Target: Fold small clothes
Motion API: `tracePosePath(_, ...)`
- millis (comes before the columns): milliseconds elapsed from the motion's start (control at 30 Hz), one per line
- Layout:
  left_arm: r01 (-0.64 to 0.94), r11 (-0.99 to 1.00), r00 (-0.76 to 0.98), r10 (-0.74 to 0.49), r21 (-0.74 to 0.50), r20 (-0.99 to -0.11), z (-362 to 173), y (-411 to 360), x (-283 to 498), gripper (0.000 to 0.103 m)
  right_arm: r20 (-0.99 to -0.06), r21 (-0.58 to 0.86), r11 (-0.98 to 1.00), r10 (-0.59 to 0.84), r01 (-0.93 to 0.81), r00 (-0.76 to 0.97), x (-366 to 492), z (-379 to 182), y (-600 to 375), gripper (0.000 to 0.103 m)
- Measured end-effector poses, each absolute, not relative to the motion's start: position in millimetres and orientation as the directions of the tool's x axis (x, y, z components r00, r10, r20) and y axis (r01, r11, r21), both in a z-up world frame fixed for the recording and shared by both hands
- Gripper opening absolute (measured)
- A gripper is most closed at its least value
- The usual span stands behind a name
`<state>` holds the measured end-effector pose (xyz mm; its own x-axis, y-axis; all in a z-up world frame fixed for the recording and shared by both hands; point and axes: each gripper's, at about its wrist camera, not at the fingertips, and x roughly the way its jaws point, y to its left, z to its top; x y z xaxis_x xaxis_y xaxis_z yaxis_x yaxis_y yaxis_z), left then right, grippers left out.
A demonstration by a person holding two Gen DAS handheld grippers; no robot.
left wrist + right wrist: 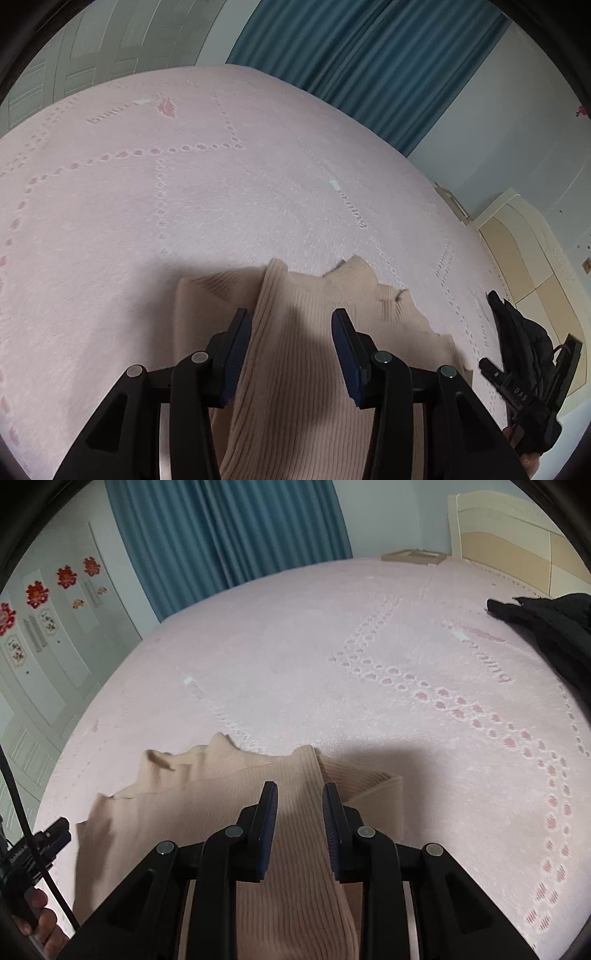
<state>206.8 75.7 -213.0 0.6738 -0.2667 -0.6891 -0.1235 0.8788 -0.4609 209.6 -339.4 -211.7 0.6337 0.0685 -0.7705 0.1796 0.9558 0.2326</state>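
Note:
A beige ribbed knit garment (388, 314) lies on the pink bedspread (184, 206), partly folded, with one ribbed panel laid over the rest. My left gripper (290, 317) hovers over that panel with its jaws apart, the pads clear of the cloth. In the right wrist view the same garment (166, 805) spreads to the left, with its scalloped edge toward the far side. My right gripper (300, 788) stands over the folded panel with a narrower gap, and the fabric lies loose beneath it. Each gripper shows at the edge of the other's view.
A black garment (546, 627) lies on the bed near the cream headboard (509, 535). A teal curtain (369, 62) and pale wardrobe doors (48, 646) stand beyond the bed. A hand (40, 919) holds the left gripper at the frame's edge.

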Motion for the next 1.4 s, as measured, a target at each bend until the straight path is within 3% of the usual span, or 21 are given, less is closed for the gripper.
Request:
tracePosePath(167,-0.159,0.888,0.64,-0.24,-0.432,-0.73,-236,71,226,0.039,-0.807,0.216,0.956,0.062,0.196,0.588,217,-246,-337,0.025)
tracePosePath(233,-0.167,0.894,0.627,-0.23,-0.416,-0.745,-242,70,227,0.029,-0.817,0.178,0.964,0.034,0.196,0.576,218,-250,-335,0.025)
tracePosePath(300,-0.189,0.9,0.621,-0.201,-0.394,-0.758,-246,70,228,0.009,-0.817,0.164,0.968,0.026,0.188,0.576,219,-250,-335,0.025)
tracePosePath(400,-0.211,0.882,0.624,-0.21,-0.421,-0.753,-249,77,225,0.007,-0.823,0.126,0.972,-0.009,0.198,0.567,220,-253,-335,0.006)
tracePosePath(467,-0.219,0.87,0.635,-0.216,-0.441,-0.742,-248,82,222,0.007,-0.81,0.146,0.971,0.006,0.192,0.586,217,-249,-340,0.0)
tracePosePath(733,-0.212,0.872,0.617,-0.23,-0.44,-0.752,-253,82,223,0.008,-0.824,0.115,0.961,-0.05,0.252,0.564,217,-254,-348,0.0)
tracePosePath(900,-0.17,0.883,0.628,-0.244,-0.437,-0.739,-240,86,217,0.026,-0.77,0.044,0.979,-0.095,0.201,0.631,204,-235,-329,0.001)
tracePosePath(967,-0.155,0.896,0.649,-0.226,-0.417,-0.726,-232,89,210,0.035,-0.75,0.056,0.984,-0.071,0.17,0.658,198,-225,-318,0.01)
tracePosePath(1033,-0.144,0.905,0.669,-0.208,-0.4,-0.714,-224,92,202,0.044,-0.739,0.101,0.988,-0.006,0.121,0.674,190,-217,-306,0.027)
tracePosePath(1100,-0.14,0.909,0.681,-0.199,-0.392,-0.705,-219,97,194,0.056,-0.738,0.136,0.989,0.066,0.051,0.671,182,-213,-288,0.032)
tracePosePath(1233,-0.18,0.912,0.651,-0.17,-0.368,-0.74,-217,113,178,0.058,-0.763,0.158,0.985,0.169,-0.074,0.623,168,-221,-246,0.038)
tracePosePath(1400,-0.194,0.895,0.611,-0.211,-0.402,-0.763,-233,132,149,0.059,-0.815,0.069,0.994,0.108,-0.09,0.569,175,-247,-210,0.038)
